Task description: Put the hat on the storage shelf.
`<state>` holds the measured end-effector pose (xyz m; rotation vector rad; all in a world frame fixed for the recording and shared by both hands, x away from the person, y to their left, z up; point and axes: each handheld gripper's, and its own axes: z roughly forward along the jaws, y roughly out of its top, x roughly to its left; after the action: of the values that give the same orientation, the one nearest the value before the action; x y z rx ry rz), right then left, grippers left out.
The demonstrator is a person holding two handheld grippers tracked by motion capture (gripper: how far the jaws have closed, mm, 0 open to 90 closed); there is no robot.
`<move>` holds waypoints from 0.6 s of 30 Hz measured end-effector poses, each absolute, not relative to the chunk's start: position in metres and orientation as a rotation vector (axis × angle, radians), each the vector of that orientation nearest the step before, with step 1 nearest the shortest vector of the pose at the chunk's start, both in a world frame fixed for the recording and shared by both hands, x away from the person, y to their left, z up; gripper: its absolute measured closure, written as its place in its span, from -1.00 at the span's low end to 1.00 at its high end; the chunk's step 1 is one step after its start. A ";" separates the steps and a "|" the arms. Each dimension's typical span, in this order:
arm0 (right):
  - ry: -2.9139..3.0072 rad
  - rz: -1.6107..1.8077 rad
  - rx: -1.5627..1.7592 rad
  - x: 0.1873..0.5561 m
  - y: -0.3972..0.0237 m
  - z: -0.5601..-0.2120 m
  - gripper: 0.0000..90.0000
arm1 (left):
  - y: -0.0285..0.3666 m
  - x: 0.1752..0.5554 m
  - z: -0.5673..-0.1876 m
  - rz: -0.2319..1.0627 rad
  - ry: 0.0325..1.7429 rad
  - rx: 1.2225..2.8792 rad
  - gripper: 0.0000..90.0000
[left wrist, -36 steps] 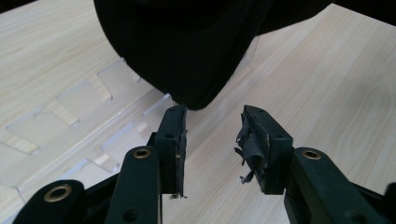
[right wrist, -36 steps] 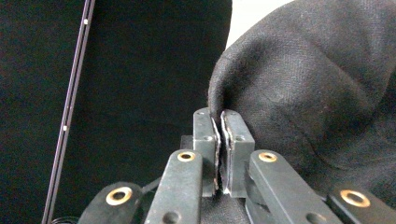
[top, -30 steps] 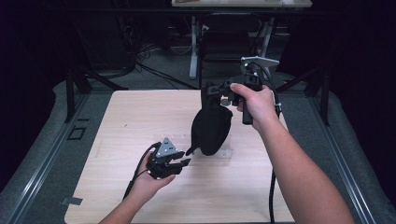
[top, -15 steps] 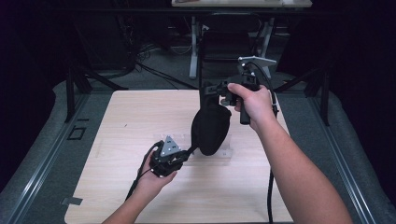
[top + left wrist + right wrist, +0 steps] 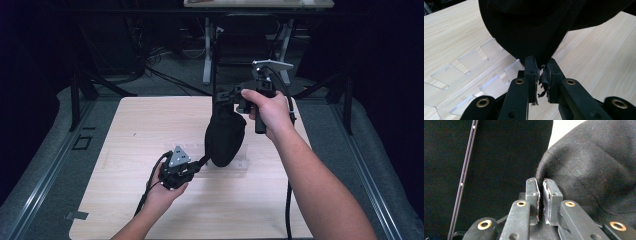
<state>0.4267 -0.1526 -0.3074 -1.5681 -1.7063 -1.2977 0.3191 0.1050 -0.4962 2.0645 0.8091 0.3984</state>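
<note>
Pouch count: one black cloth pouch [image 5: 225, 137], hanging over the desk [image 5: 130, 130]. Left tongs [image 5: 540, 75] have just closed, pinching its bottom tip; right tongs [image 5: 541, 192], loosening slightly, grip its top edge. One clear acrylic rack [image 5: 471, 75] lies beneath the pouch.

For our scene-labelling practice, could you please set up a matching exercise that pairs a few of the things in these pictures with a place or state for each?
Things:
1. left claw
2. right claw
3. clear plastic rack
4. black cloth

Places or states:
A. lies flat on the wooden table
B. hangs between the two claws
C. grips the cloth's top edge, raised above the table
D. pinches the cloth's lowest tip, close to the tabletop

Pairs: 1-D, 2-C, 3-A, 4-B
</note>
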 end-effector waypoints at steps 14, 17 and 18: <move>-1.713 -1.336 -1.493 0.422 -0.142 -0.296 0.69 | 0.110 0.317 -0.502 0.422 0.819 2.063 0.86; -1.708 -1.347 -1.493 0.421 -0.146 -0.294 0.68 | 0.111 0.317 -0.503 0.427 0.824 2.070 0.87; -1.710 -1.345 -1.496 0.420 -0.147 -0.294 0.68 | 0.111 0.317 -0.504 0.430 0.825 2.073 0.87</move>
<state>0.4205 -0.1472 -0.2937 -1.4959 -1.7099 -1.3450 0.3168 0.1107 -0.5038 2.0732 0.8255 0.4299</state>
